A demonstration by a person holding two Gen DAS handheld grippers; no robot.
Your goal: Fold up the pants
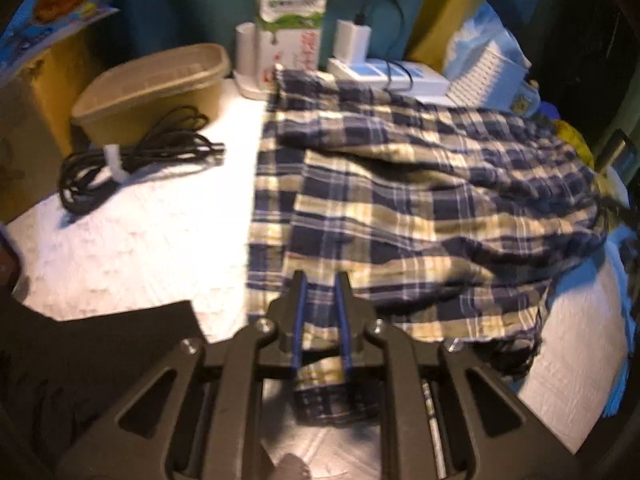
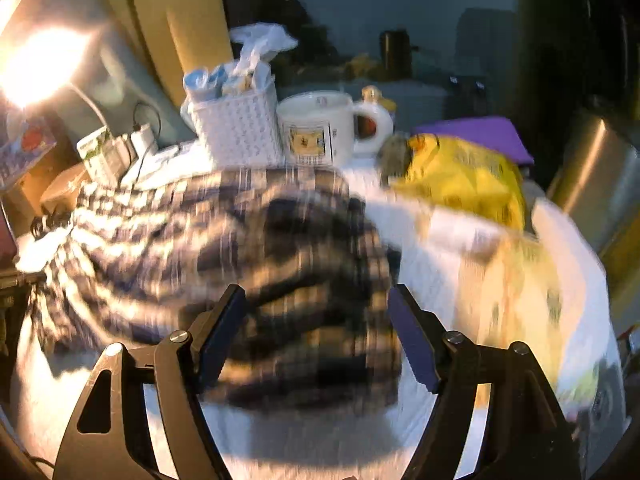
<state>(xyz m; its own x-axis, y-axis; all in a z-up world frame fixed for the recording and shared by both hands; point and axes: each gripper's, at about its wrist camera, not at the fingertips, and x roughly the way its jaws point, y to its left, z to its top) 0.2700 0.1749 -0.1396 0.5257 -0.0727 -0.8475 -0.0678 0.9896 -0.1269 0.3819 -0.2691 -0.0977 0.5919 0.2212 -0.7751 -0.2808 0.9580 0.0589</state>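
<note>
Blue, navy and cream plaid pants (image 1: 420, 200) lie crumpled on a white textured cover (image 1: 140, 240). At their near edge my left gripper (image 1: 320, 276) is shut on a fold of the plaid cloth, which runs between its blue pads and hangs down behind them. In the blurred right wrist view the pants (image 2: 240, 240) lie bunched under and ahead of my right gripper (image 2: 316, 292). Its jaws stand wide open above the cloth, with nothing pressed between the pads.
A tan tub (image 1: 152, 88) and a coiled black cable (image 1: 132, 156) sit to the left, a carton (image 1: 290, 32) and power strip (image 1: 400, 74) behind. A white woven basket (image 2: 236, 128), a mug (image 2: 320, 128) and a yellow bag (image 2: 460, 176) crowd the far right.
</note>
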